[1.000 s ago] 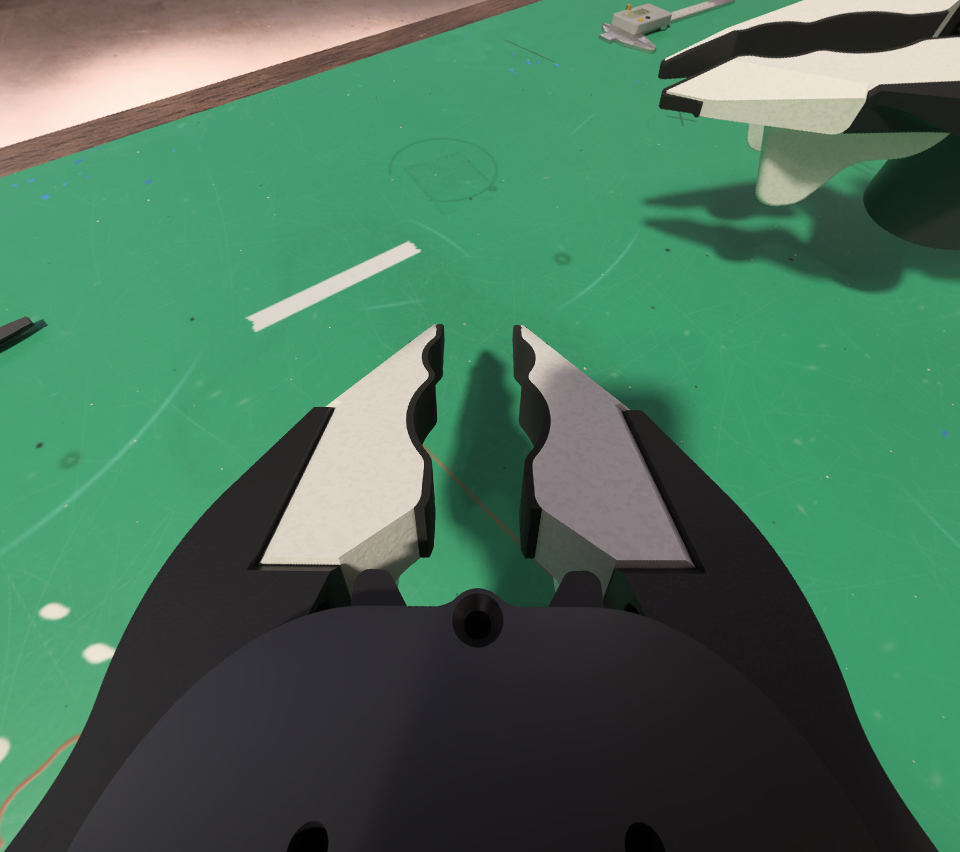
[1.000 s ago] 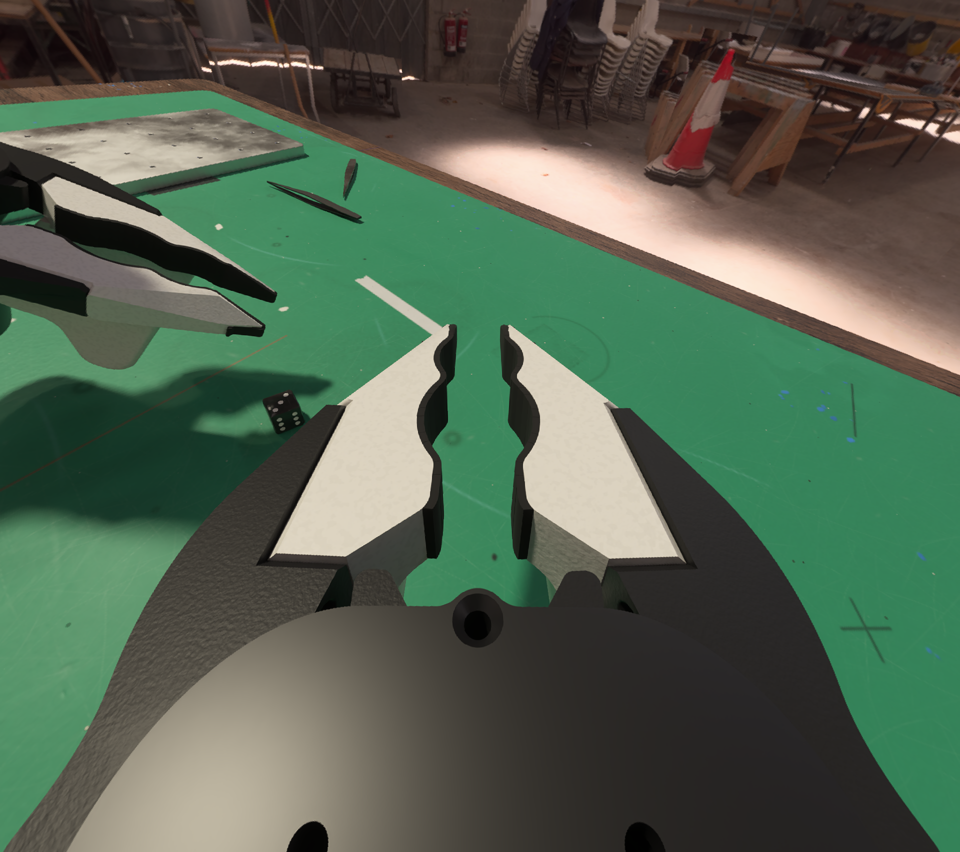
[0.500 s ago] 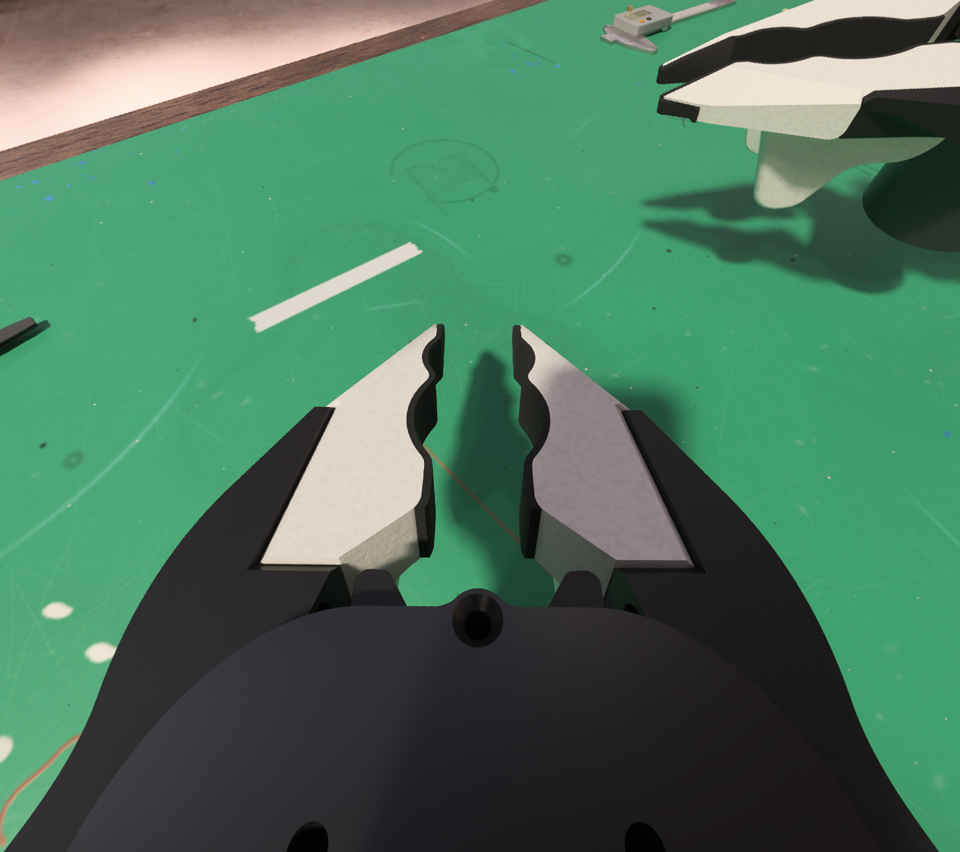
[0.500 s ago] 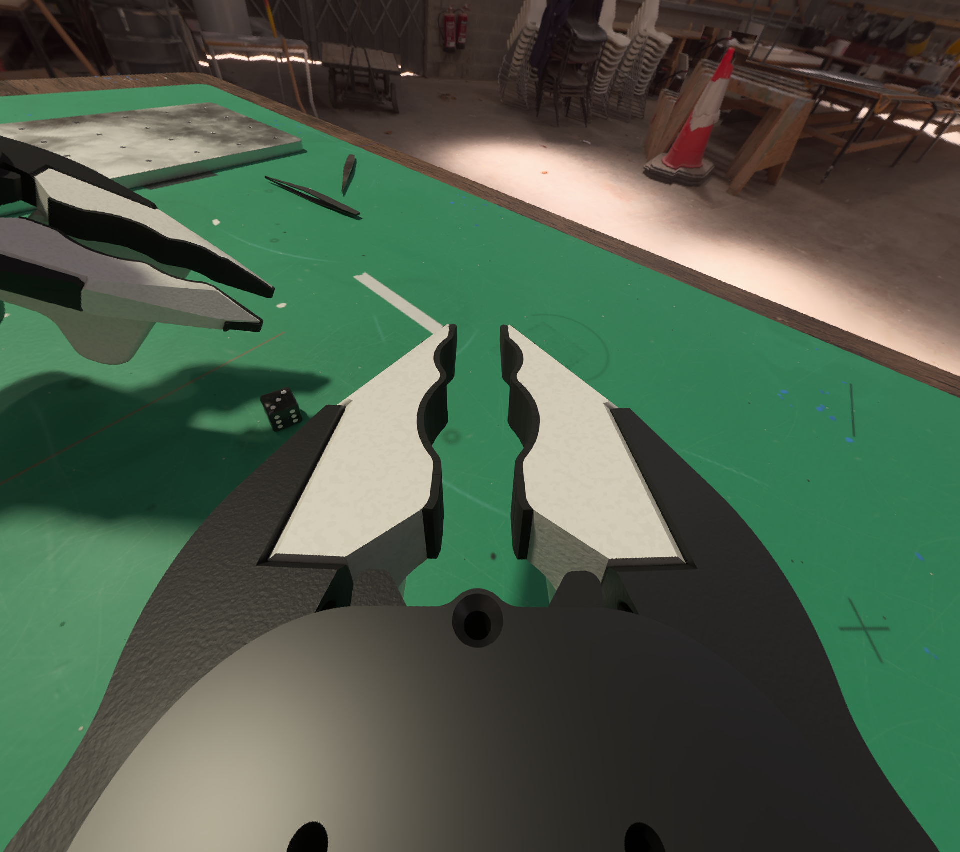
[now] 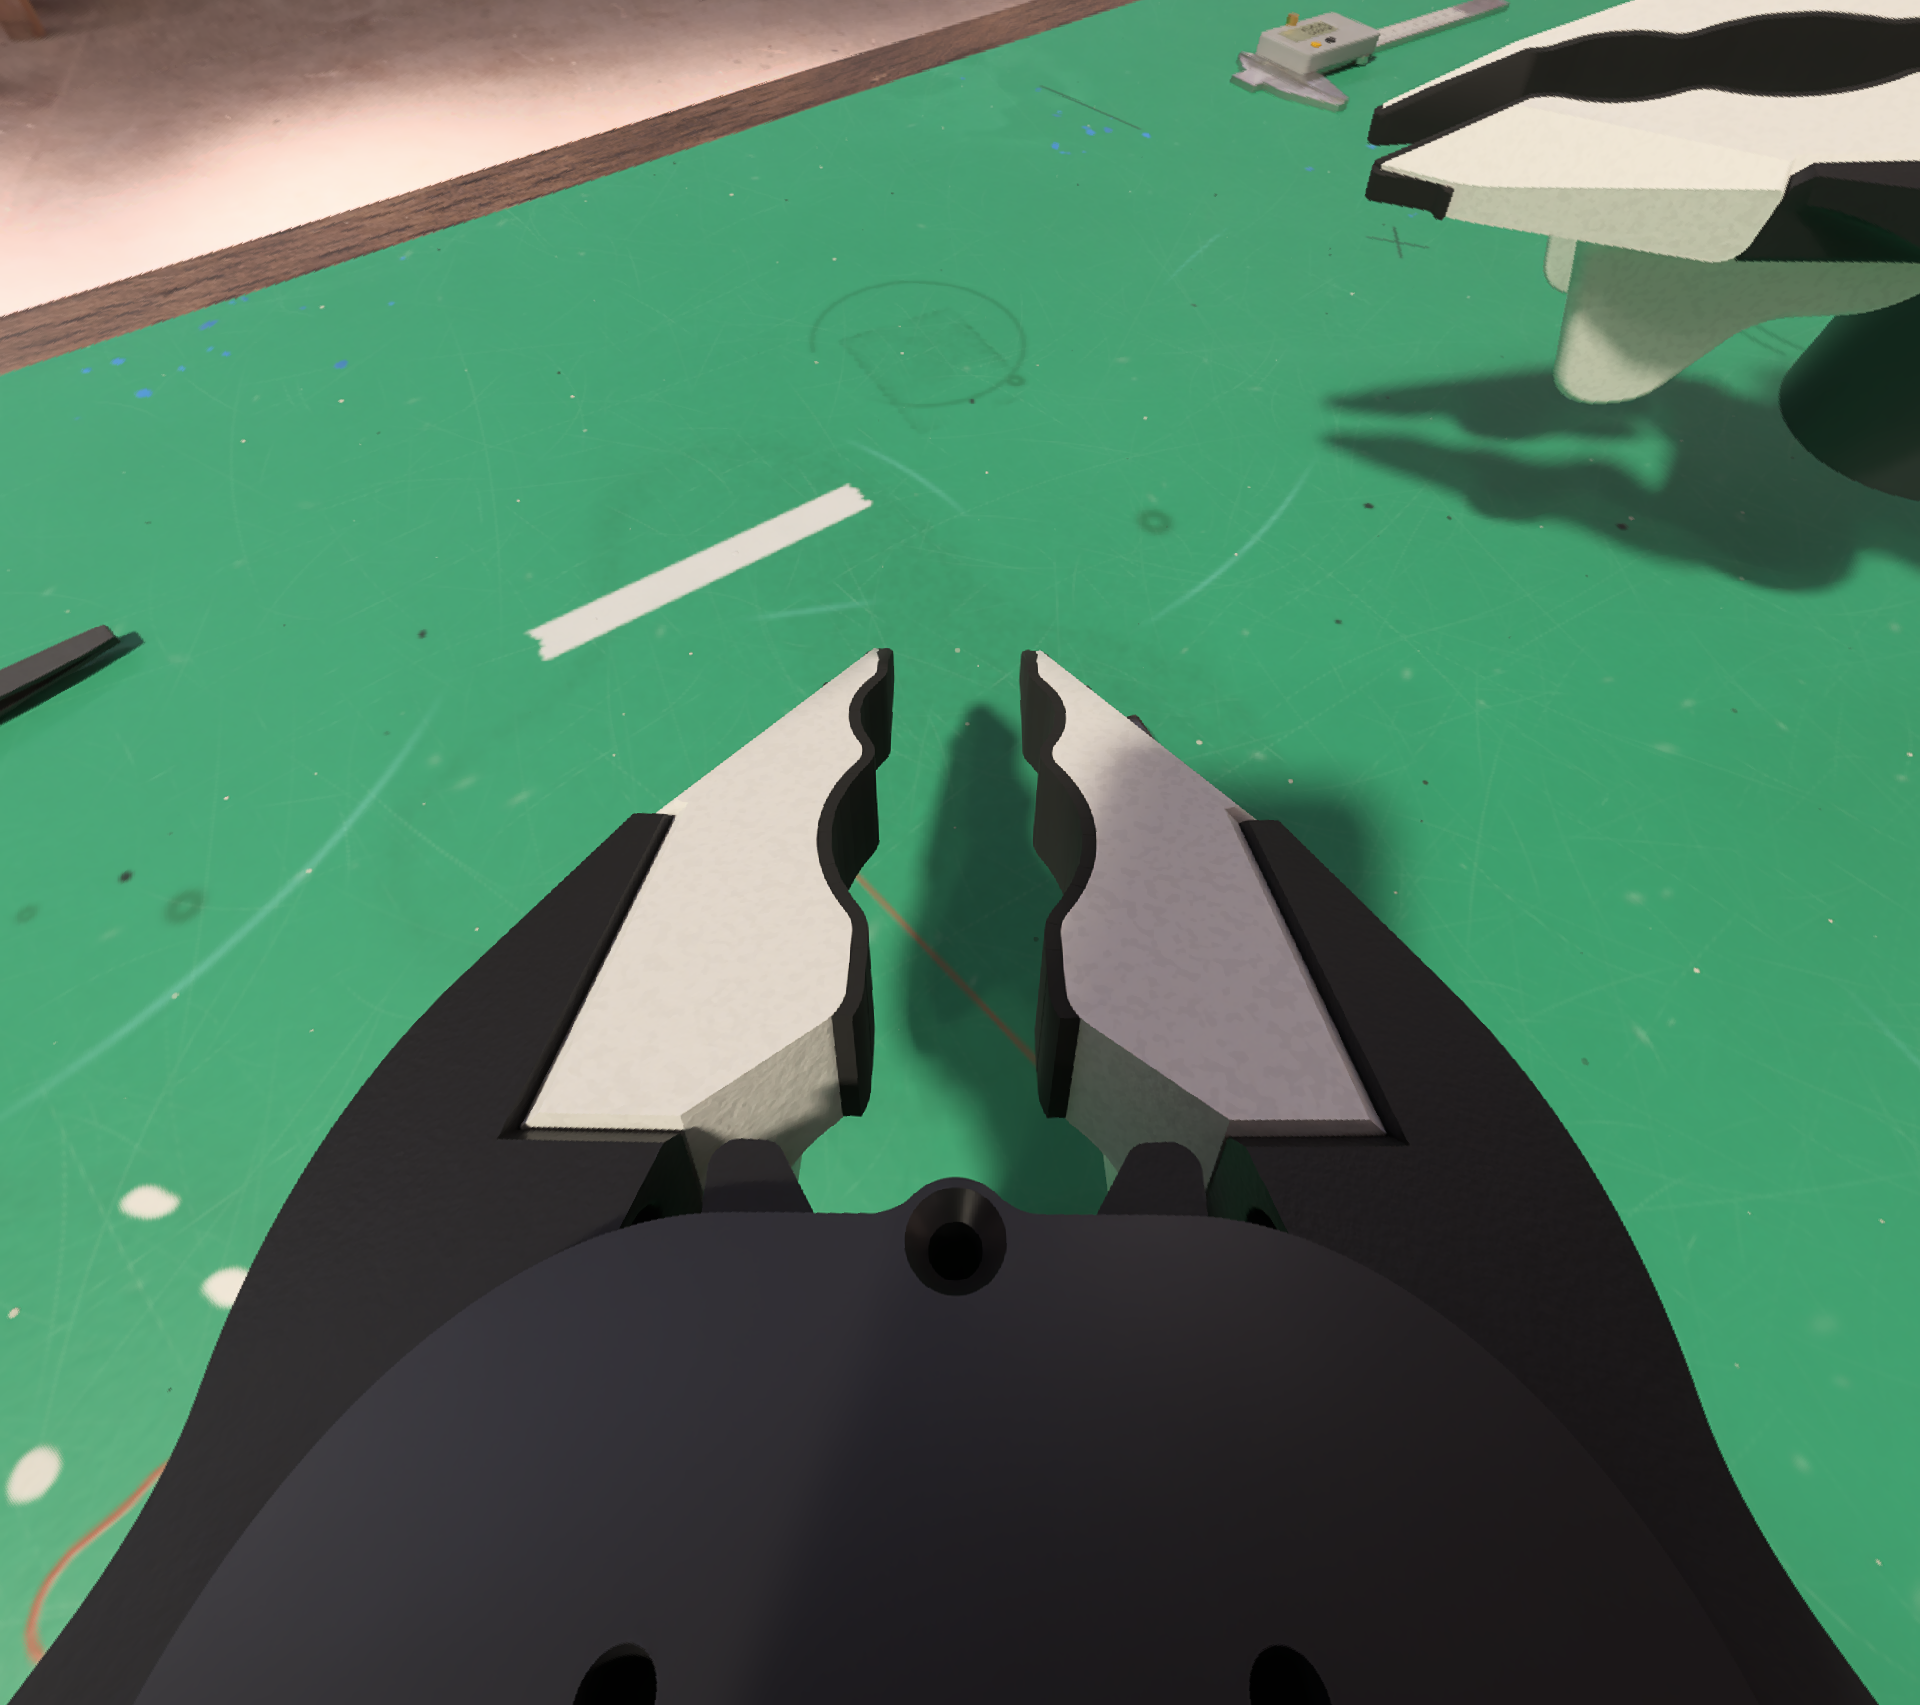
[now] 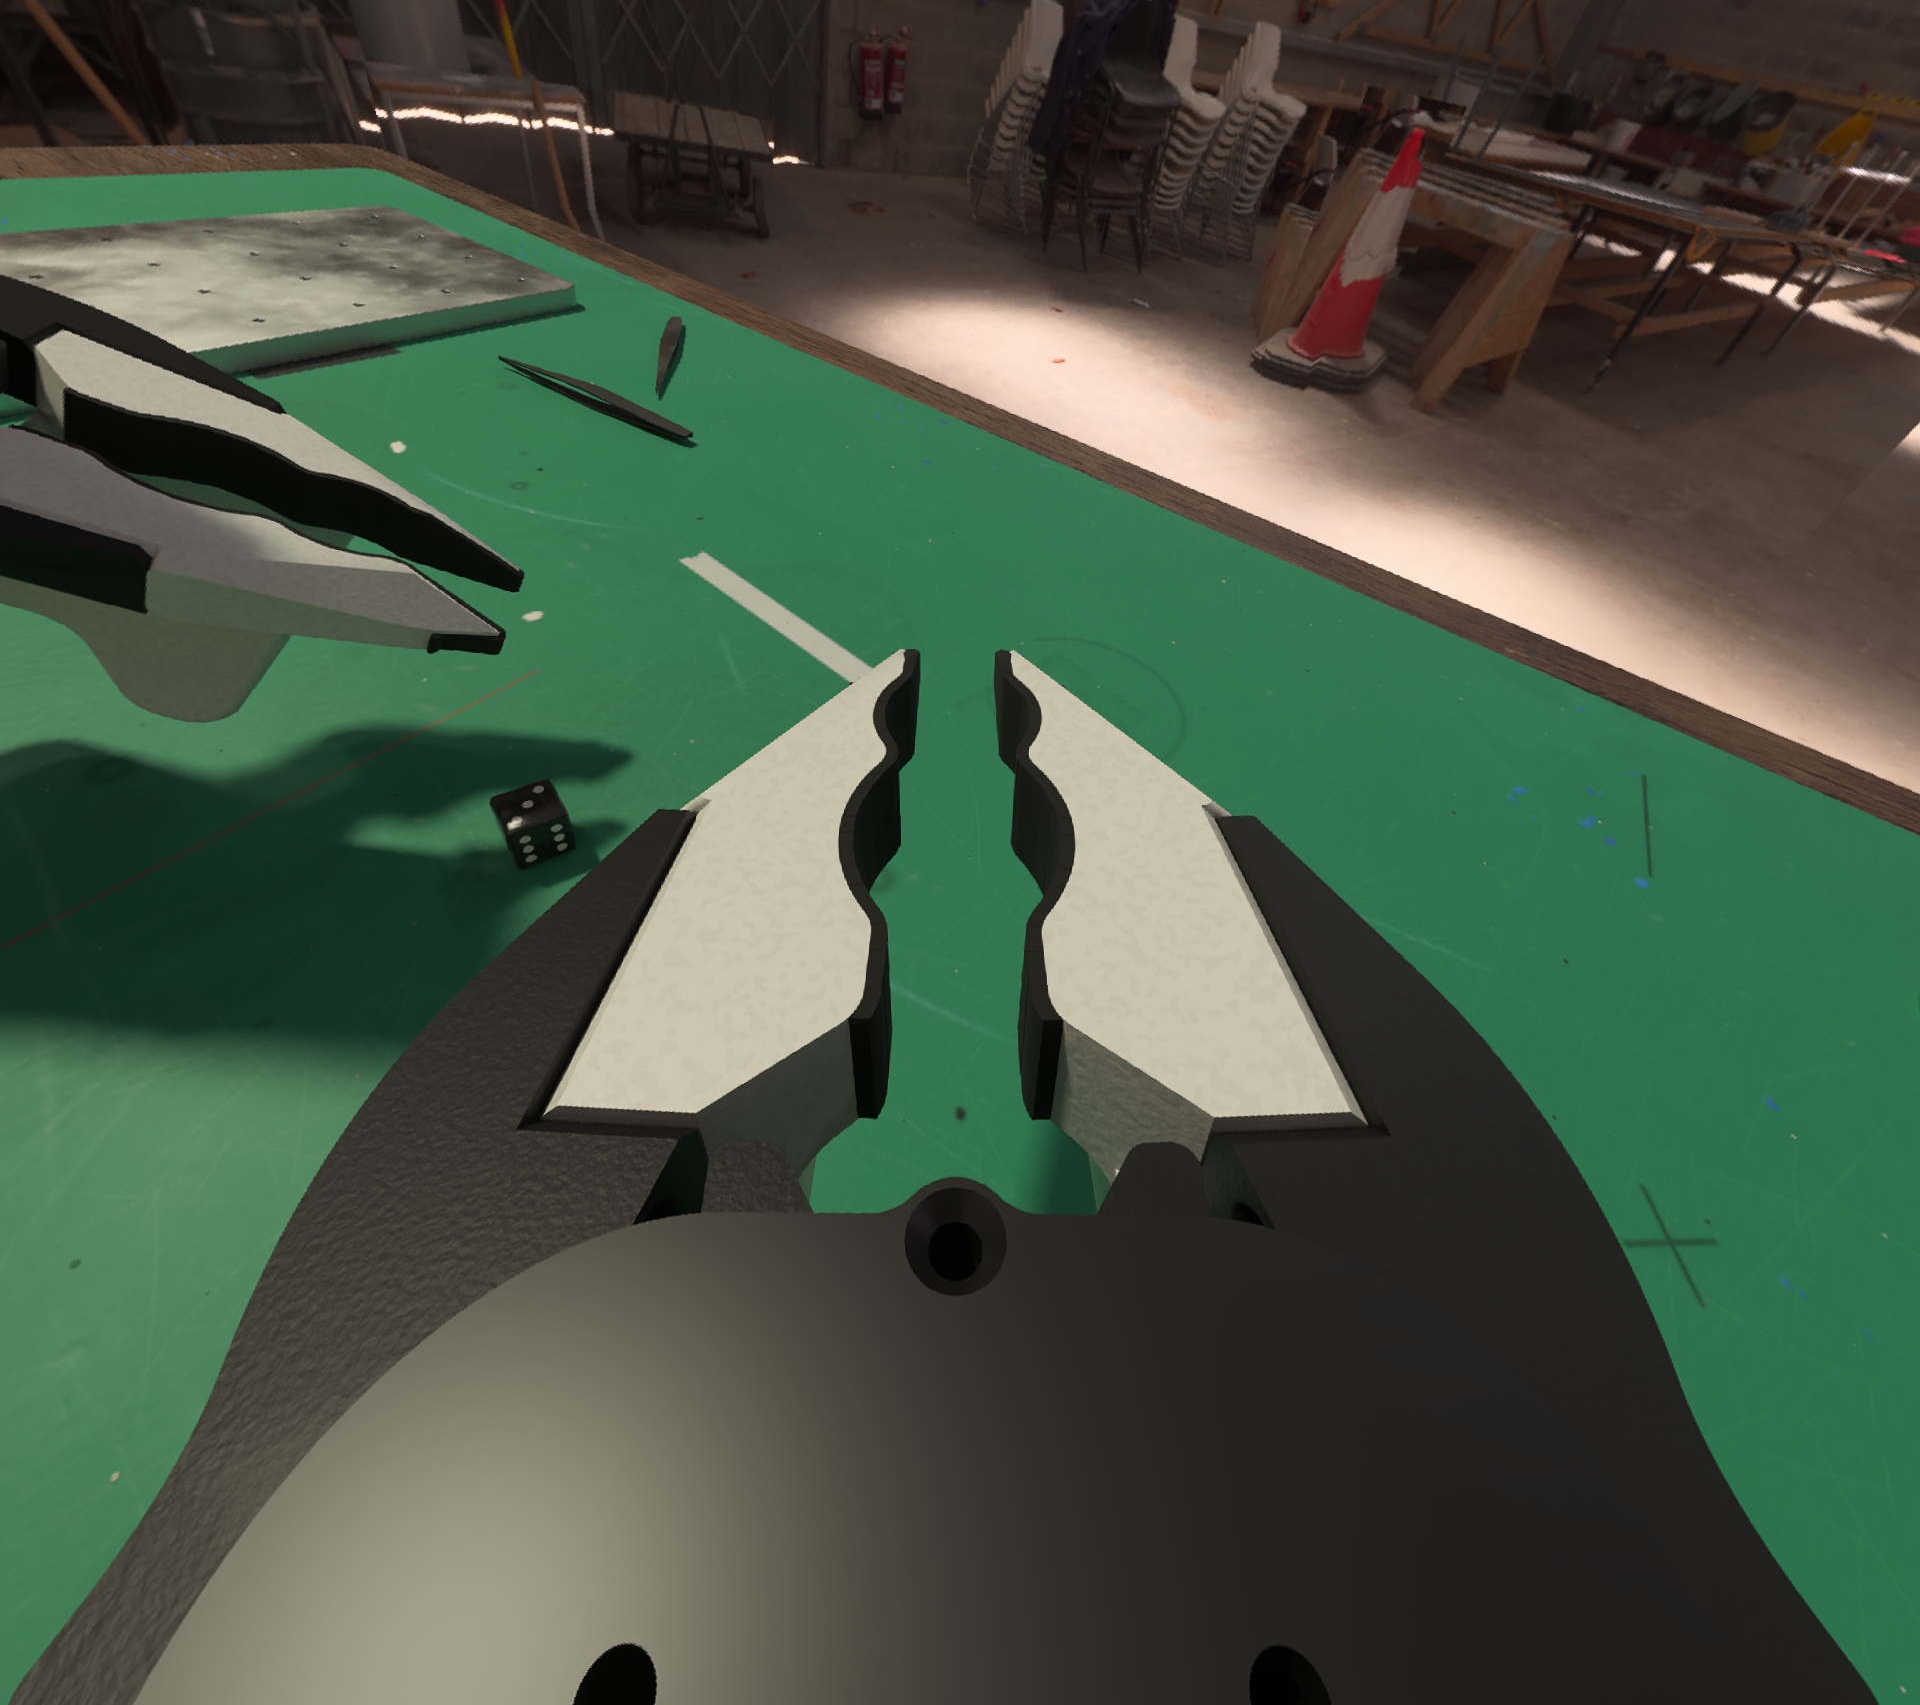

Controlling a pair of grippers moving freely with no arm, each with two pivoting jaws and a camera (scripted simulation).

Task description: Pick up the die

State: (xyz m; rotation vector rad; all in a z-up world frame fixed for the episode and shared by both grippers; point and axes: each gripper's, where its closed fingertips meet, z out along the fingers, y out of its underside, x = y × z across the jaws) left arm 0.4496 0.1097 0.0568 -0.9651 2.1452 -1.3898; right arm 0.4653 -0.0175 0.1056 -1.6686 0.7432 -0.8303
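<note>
Die (image 6: 533, 822): small black cube w/ white pips, sits flat on green bench (image 6: 1351, 876), just left of right claw (image 6: 956, 668), untouched, at edge of shadow under left claw (image 6: 488, 611). Not seen in left wrist view.

Right claw: narrow gap, holding nothing, above bench. Left claw (image 5: 956, 668): narrow gap, empty too.

Bench: scuffed green mat, wood edge, white tape strip (image 5: 698, 572), grey perforated plate (image 6: 281, 279), black tweezers (image 6: 597, 398), caliper (image 5: 1351, 45).

Room: workshop; stacked chairs (image 6: 1132, 107), traffic cone (image 6: 1351, 263).
</note>
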